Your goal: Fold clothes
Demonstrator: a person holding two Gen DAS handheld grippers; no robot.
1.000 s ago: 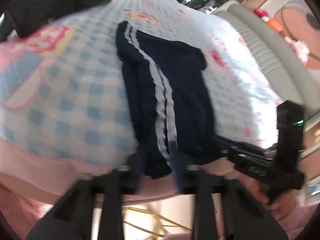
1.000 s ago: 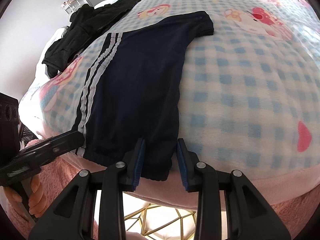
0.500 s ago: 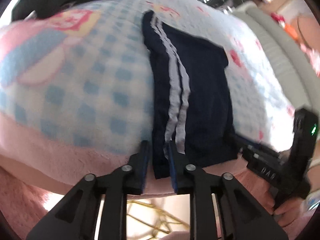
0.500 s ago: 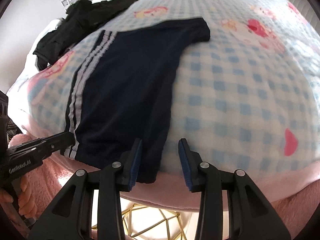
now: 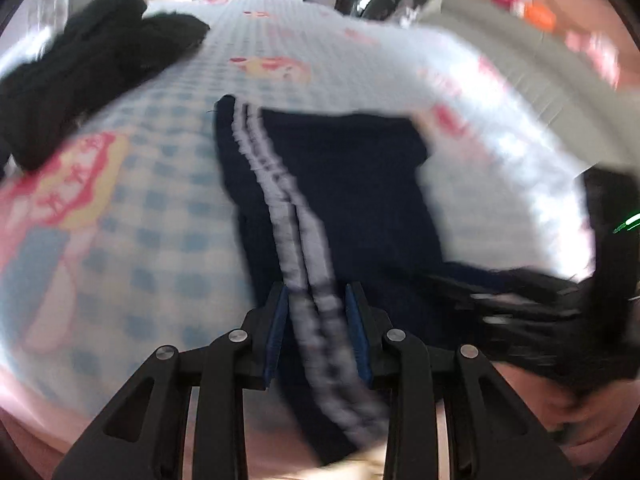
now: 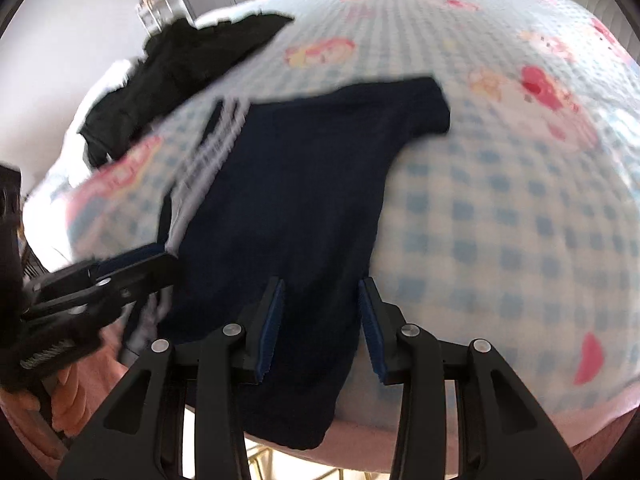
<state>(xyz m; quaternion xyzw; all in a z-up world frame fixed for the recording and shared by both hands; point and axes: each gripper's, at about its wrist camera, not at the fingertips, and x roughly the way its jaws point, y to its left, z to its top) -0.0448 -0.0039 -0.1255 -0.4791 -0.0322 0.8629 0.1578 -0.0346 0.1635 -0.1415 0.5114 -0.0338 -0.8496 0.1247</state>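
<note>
Navy shorts with two white side stripes (image 5: 352,184) lie flat on the checked blanket, their near hem hanging over the bed's edge (image 6: 304,184). My left gripper (image 5: 316,308) straddles the striped side near that hem. Its jaws are opening, and the stripes run between the blue pads without being pinched. From the right wrist it shows at the shorts' left side (image 6: 132,264). My right gripper (image 6: 322,308) stands open over the plain navy side, with cloth between its pads but not pressed. It appears blurred at the right in the left wrist view (image 5: 500,292).
A heap of black clothes (image 6: 188,68) lies at the far left of the blue-and-white checked blanket (image 6: 500,220) with pink cartoon prints. A grey padded surface (image 5: 520,64) borders the bed's far right. A hand (image 6: 64,404) grips the left tool's handle.
The left gripper's jaws have widened and shifted onto the white stripes. The right gripper's jaws have spread a little and moved further over the navy cloth.
</note>
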